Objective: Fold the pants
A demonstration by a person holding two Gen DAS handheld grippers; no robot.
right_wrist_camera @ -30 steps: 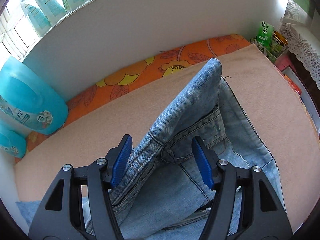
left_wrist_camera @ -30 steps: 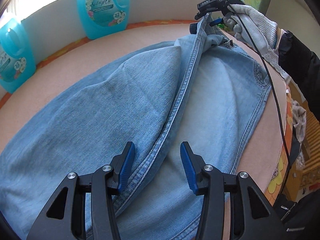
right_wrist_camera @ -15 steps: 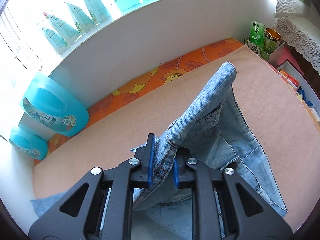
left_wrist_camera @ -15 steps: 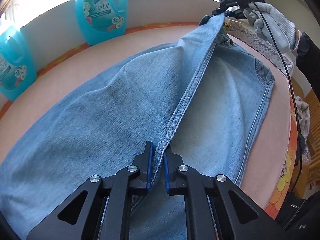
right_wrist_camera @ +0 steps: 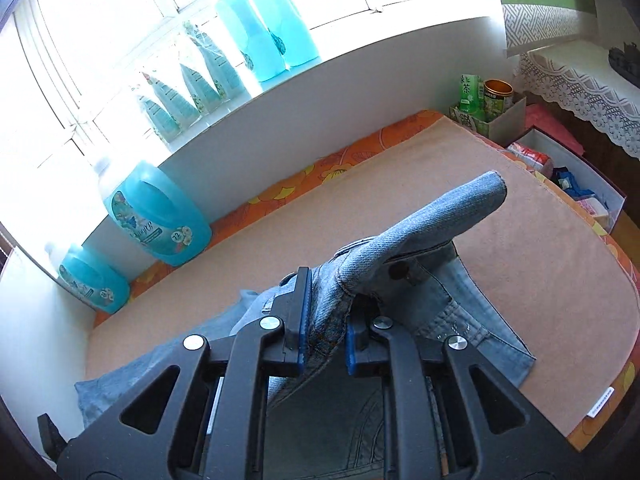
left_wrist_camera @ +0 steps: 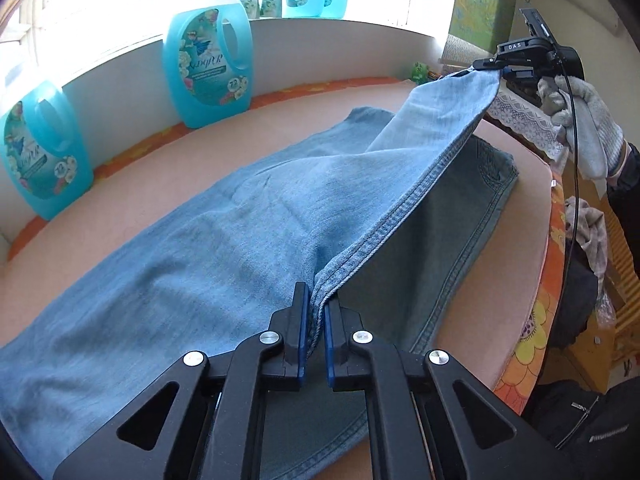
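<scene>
Denim: the light-blue jeans (left_wrist_camera: 224, 240) lie across the peach-covered bed (left_wrist_camera: 280, 120); the left tongs (left_wrist_camera: 316, 332) pinch their raised side seam tight. Turquoise detergent jugs (left_wrist_camera: 208, 68) stand along the far edge.

Right view: the right tongs (right_wrist_camera: 324, 320) clamp the lifted waistband; a cardboard box (right_wrist_camera: 504, 118) at the far right corner holds green tea cartons (right_wrist_camera: 470, 92).

left wrist: low over the jeans (left_wrist_camera: 224, 240), looking along the mat (left_wrist_camera: 480, 280); right wrist: close above the waistband, facing the window; shared: jeans, blue bottles (right_wrist_camera: 158, 216)
</scene>
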